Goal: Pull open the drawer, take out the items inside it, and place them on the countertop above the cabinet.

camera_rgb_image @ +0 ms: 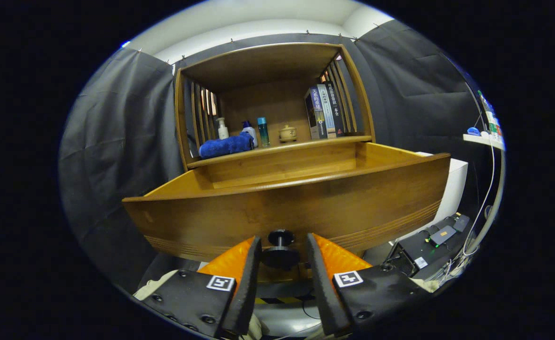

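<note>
Drawer (287, 203) of pale brown wood stands pulled out from the cabinet (277, 94), its broad front panel facing the gripper and its long axis running side to side, while the box behind it reaches back toward the cabinet body. What lies inside it is hidden behind the front panel.

Going from left to right, dark cloth hangs beside the cabinet. On the countertop (277, 146) above the drawer, under the slatted wooden hutch, a rolled blue towel (225, 145) lies on its side, long axis across. Behind it stands a white pump bottle (222, 128), then a white bottle with a blue cap (250, 132), then a slim teal bottle (263, 131), all upright. A small lidded beige jar (288, 133) sits just beside them. Further right a row of books (324, 112) stands upright against the slats, spines facing out.

At the drawer's lower middle a dark round knob (280, 248) sticks out toward the camera. The gripper (282, 252) has its fingers spread on either side of this knob, which sits between them; whether the pads touch it cannot be told. Right of the drawer, low down, lie dark electronic boxes (440, 236) and cables, and a small white shelf (483, 139) is fixed higher up.
</note>
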A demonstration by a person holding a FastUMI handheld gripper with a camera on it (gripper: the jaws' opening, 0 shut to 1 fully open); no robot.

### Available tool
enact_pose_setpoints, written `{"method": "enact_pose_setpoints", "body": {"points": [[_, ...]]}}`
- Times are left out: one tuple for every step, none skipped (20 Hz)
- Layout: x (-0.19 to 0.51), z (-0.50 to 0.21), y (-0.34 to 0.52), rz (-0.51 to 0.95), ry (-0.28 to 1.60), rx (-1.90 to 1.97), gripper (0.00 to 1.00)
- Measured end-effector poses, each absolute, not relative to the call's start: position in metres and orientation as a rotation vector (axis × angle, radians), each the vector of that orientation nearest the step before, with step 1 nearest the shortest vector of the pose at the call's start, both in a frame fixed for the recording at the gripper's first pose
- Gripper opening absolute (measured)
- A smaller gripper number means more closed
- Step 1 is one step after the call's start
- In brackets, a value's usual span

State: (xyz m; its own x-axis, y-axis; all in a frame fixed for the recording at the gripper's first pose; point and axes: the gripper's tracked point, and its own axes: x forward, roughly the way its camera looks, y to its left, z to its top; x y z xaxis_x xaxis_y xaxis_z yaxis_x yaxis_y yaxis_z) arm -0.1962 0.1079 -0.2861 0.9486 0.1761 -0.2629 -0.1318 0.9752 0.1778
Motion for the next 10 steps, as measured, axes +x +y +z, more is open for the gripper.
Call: {"method": "enact_pose_setpoints", "body": {"points": [[-0.201, -0.276, 0.108, 0.162, 0.285, 0.147, 0.74], [-0.202, -0.265, 0.106, 0.159, 0.285, 0.126, 0.80], [-0.201, -0.248, 0.102, 0.152, 0.276, 0.106, 0.87], [-0.199, -0.233, 0.098, 0.145, 0.264, 0.088, 0.93], [-0.193, -0.220, 0.095, 0.140, 0.263, 0.077, 1.00], [-0.187, -0.210, 0.094, 0.139, 0.274, 0.075, 0.99], [-0.179, -0.201, 0.093, 0.140, 0.287, 0.082, 0.99], [-0.171, -0.191, 0.094, 0.142, 0.299, 0.096, 0.99], [-0.164, -0.182, 0.093, 0.143, 0.314, 0.104, 0.99], [-0.155, -0.175, 0.093, 0.144, 0.330, 0.105, 0.99]]}}
